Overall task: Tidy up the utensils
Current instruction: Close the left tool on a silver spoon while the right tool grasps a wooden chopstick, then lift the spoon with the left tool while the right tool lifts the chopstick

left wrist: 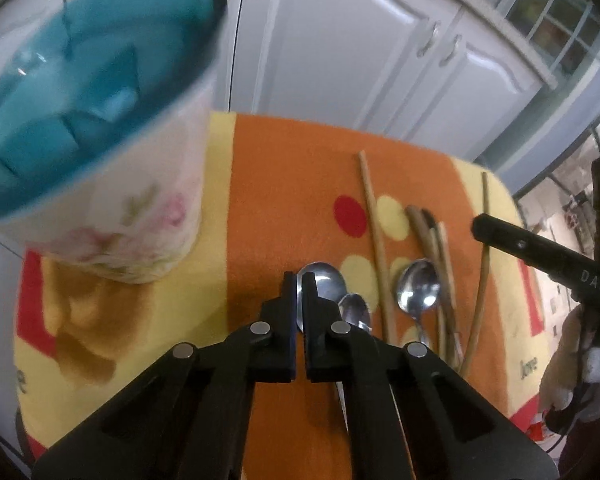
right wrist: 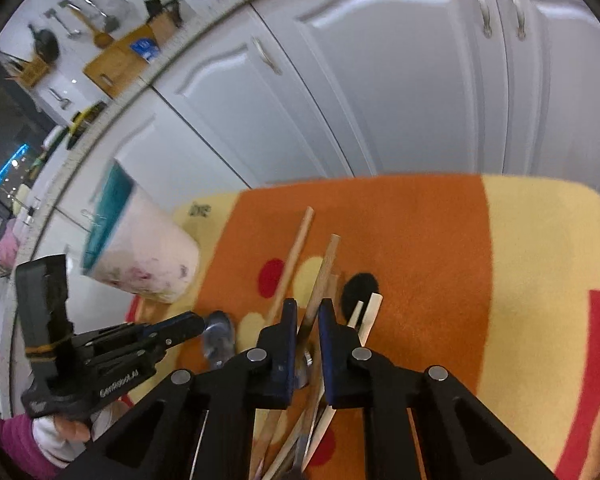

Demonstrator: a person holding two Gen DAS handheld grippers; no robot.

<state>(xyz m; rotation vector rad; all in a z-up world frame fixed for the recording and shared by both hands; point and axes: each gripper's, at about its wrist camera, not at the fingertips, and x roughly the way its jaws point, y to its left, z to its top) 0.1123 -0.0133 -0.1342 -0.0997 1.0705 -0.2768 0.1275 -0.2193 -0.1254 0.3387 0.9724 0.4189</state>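
A white floral cup with a teal inside (left wrist: 100, 128) stands at the left of an orange and yellow cloth (left wrist: 284, 184); it also shows in the right wrist view (right wrist: 140, 256). My left gripper (left wrist: 299, 300) is shut on a metal spoon (left wrist: 324, 280) and holds it edge-on. Two more spoons, one small (left wrist: 356, 312) and one larger (left wrist: 418, 286), lie beside it among several wooden chopsticks (left wrist: 374, 236). My right gripper (right wrist: 308, 320) has its fingers close around a chopstick (right wrist: 322, 276) over the pile. The left gripper (right wrist: 188, 326) shows in the right wrist view.
White cabinet doors (left wrist: 360, 52) rise just behind the cloth's far edge. The right gripper's body (left wrist: 540, 252) reaches in from the right. A counter with a cutting board and hanging tools (right wrist: 112, 56) lies at the far left.
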